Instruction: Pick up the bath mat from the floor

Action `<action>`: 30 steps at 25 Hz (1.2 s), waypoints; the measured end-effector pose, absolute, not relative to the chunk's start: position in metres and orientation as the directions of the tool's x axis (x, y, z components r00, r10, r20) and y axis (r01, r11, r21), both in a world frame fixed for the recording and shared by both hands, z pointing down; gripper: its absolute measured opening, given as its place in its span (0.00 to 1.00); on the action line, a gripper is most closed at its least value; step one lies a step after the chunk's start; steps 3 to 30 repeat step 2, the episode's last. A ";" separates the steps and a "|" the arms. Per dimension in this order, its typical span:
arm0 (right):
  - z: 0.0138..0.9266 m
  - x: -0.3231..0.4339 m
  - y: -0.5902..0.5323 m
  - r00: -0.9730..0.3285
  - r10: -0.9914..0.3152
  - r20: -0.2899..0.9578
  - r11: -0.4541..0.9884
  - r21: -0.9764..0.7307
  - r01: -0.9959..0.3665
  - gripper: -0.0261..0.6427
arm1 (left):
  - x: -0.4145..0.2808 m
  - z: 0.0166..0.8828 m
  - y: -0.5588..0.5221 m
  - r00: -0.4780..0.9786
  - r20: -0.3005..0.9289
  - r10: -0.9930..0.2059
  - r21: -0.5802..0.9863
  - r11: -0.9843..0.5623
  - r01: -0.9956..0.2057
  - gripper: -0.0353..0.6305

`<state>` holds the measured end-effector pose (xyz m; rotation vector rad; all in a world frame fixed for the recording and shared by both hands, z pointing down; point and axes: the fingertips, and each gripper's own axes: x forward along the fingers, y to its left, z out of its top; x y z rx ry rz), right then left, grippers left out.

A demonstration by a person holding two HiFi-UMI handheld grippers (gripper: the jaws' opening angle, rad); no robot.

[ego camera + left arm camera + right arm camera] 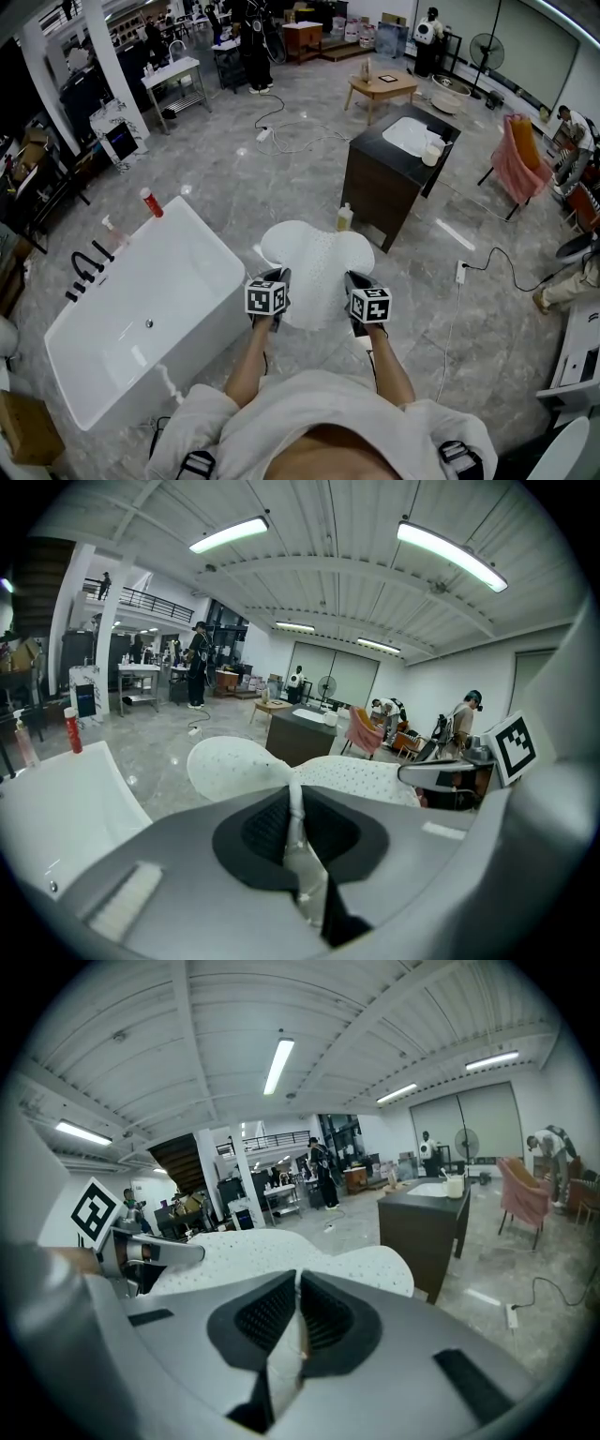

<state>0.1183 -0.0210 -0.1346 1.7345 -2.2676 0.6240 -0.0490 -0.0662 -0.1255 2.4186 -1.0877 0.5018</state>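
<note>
Tongs grip the white bath mat [317, 267] at two points as a person stands between a white bathtub [112, 347] and a dark vanity cabinet [375, 192]. From the head view, the left tongs [278, 278] and the right tongs [357, 279] sit side by side at the mat's near edge, level with each other. Neither hand is nearer, and the mat fans forward from them toward the cabinet. It appears to hang clear of the grey floor [281, 178], though the height of its far edge is hard to judge from above. In the left gripper view, the left tongs [292, 803] are closed tight on a pinched fold of the mat [234, 761], which runs straight ahead from the pads and spreads into two dotted lobes. The right tongs [450, 772] show off to the right, holding the same edge. In the right gripper view, the right tongs [298, 1314] are likewise squeezed shut on a thin fold of the mat [319, 1262], which lies ahead and to the left, with the left tongs [141, 1252] at its far side. The line between the two grips runs across the person's body and the mat's free length points away. Any further lift probably calls for both hands to rise together so the edge stays taut and level.
</note>
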 end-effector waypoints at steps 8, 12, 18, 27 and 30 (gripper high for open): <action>-0.134 0.117 -0.019 -0.281 -0.862 0.422 0.216 -0.197 -0.956 0.08 | -0.051 -0.126 -0.065 0.624 0.490 -0.609 0.242 -0.592 -0.769 0.09; -0.134 0.117 -0.019 -0.281 -0.862 0.422 0.216 -0.197 -0.956 0.08 | -0.051 -0.126 -0.065 0.624 0.490 -0.609 0.242 -0.592 -0.769 0.09; -0.134 0.117 -0.019 -0.281 -0.862 0.422 0.216 -0.197 -0.956 0.08 | -0.051 -0.126 -0.065 0.624 0.490 -0.609 0.242 -0.592 -0.769 0.09; -0.134 0.117 -0.019 -0.281 -0.862 0.422 0.216 -0.197 -0.956 0.08 | -0.051 -0.126 -0.065 0.624 0.490 -0.609 0.242 -0.592 -0.769 0.09; -0.134 0.117 -0.019 -0.281 -0.862 0.422 0.216 -0.197 -0.956 0.08 | -0.051 -0.126 -0.065 0.624 0.490 -0.609 0.242 -0.592 -0.769 0.09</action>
